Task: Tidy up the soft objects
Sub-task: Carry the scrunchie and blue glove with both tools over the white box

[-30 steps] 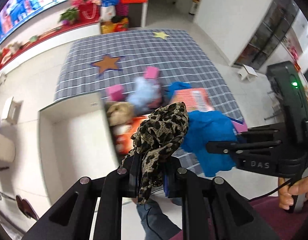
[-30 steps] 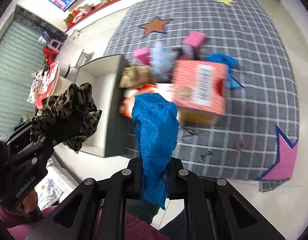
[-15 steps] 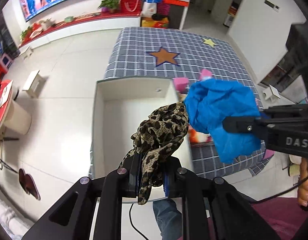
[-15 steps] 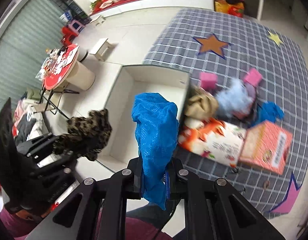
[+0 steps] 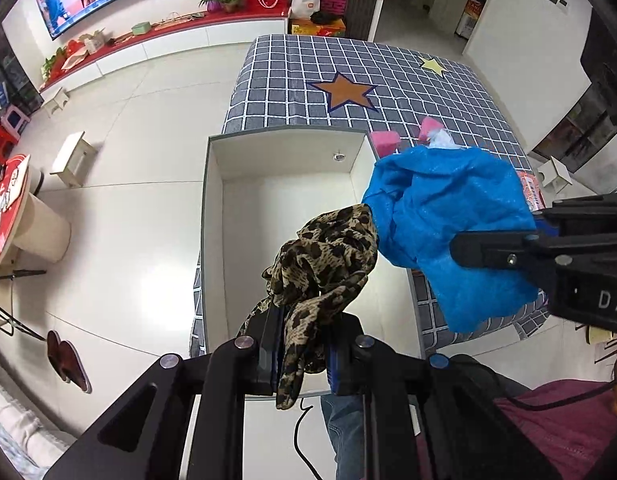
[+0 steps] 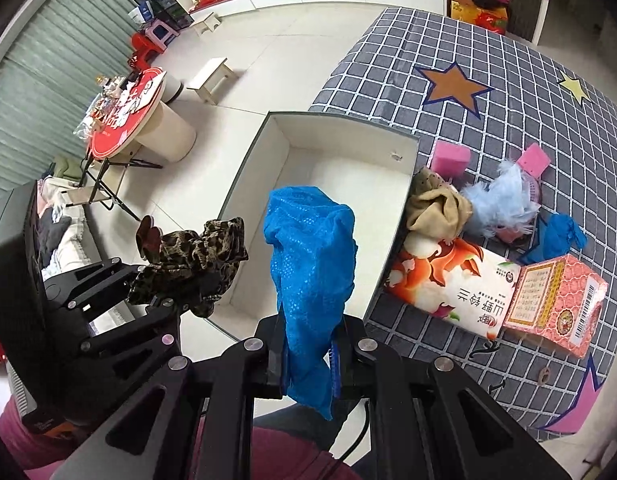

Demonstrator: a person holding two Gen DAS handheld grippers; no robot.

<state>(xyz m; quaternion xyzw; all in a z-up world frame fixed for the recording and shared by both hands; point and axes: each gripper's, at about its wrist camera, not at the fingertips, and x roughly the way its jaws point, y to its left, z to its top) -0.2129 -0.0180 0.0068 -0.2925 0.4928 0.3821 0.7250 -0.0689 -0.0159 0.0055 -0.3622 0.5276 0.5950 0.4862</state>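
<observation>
My left gripper (image 5: 302, 354) is shut on a leopard-print cloth (image 5: 324, 264) and hangs above the near end of a white open box (image 5: 284, 148). My right gripper (image 6: 308, 360) is shut on a bright blue cloth (image 6: 312, 264), also above that box (image 6: 264, 152). In the left wrist view the blue cloth (image 5: 448, 224) hangs just right of the leopard cloth, close to it. In the right wrist view the leopard cloth (image 6: 196, 256) is bunched in the left gripper at the left. The box holds nothing that I can see.
On the grey checked tablecloth (image 6: 508, 120) right of the box lie a tan cloth (image 6: 436, 208), a pale blue fluffy item (image 6: 500, 204), two pink sponges (image 6: 452, 158), another blue cloth (image 6: 556, 236), a tissue pack (image 6: 448, 284) and a pink carton (image 6: 556, 304). A red-topped round table (image 6: 124, 120) stands at the left.
Both grippers have carried their cloths leftward from over the pile of items to above the white box. Both stay shut on the cloths.
</observation>
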